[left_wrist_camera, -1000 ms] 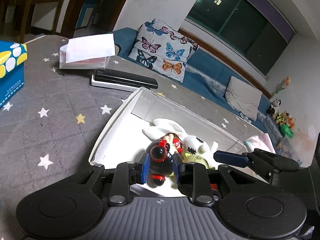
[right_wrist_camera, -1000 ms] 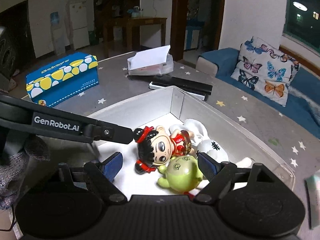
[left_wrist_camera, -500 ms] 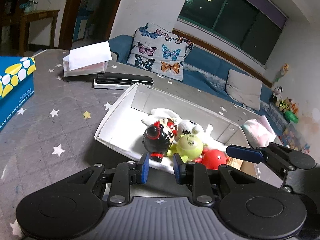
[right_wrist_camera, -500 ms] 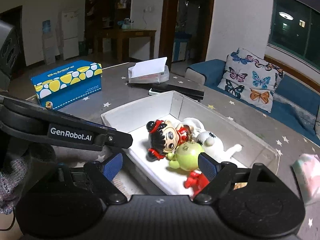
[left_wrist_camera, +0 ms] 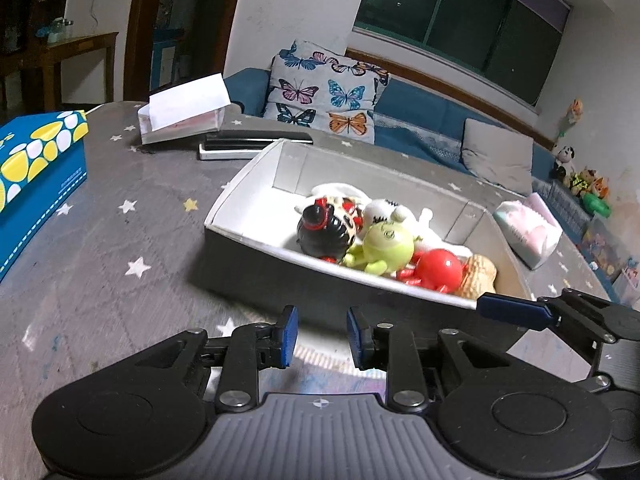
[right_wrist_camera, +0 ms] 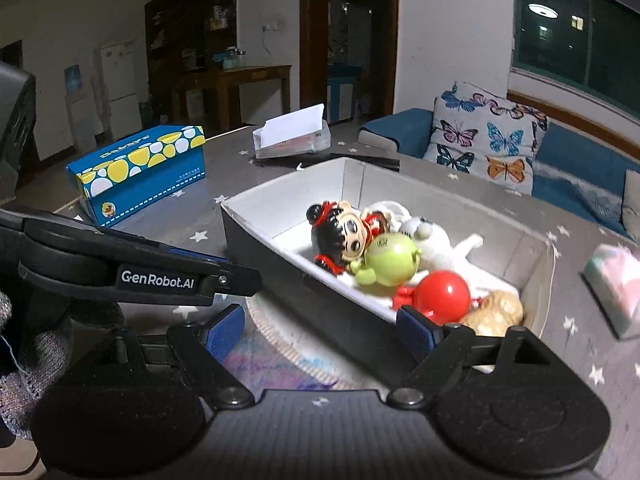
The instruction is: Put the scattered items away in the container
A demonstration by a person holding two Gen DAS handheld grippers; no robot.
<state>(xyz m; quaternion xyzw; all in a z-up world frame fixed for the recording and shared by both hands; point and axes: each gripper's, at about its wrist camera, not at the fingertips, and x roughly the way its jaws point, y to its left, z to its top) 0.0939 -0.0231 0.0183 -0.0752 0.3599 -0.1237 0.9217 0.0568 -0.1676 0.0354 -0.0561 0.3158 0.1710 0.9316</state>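
Note:
A white open box [left_wrist_camera: 256, 168] [right_wrist_camera: 280, 196] stands on the grey star-patterned table. In it lie a black-haired doll [left_wrist_camera: 326, 230] [right_wrist_camera: 340, 236], a green round toy [left_wrist_camera: 386, 244] [right_wrist_camera: 390, 260], a red ball toy [left_wrist_camera: 436, 270] [right_wrist_camera: 442, 294], a white plush [left_wrist_camera: 386, 208] [right_wrist_camera: 432, 240] and a tan peanut-like toy [left_wrist_camera: 478, 274] [right_wrist_camera: 496, 312]. My left gripper [left_wrist_camera: 322, 336] is empty, its jaws a narrow gap apart, in front of the box's near wall. My right gripper [right_wrist_camera: 320, 330] is open wide and empty, also in front of the box.
A blue and yellow tissue box [left_wrist_camera: 36, 160] [right_wrist_camera: 140, 168] stands at the left. A clear box with white paper [left_wrist_camera: 184, 114] [right_wrist_camera: 292, 136] and a black flat device [left_wrist_camera: 256, 142] lie behind. A pastel tissue pack [left_wrist_camera: 528, 230] [right_wrist_camera: 616, 284] lies at the right. A sofa lies beyond.
My left gripper let go of the doll in the box and drew back, out and in front of the box. My right gripper drew back too, still open.

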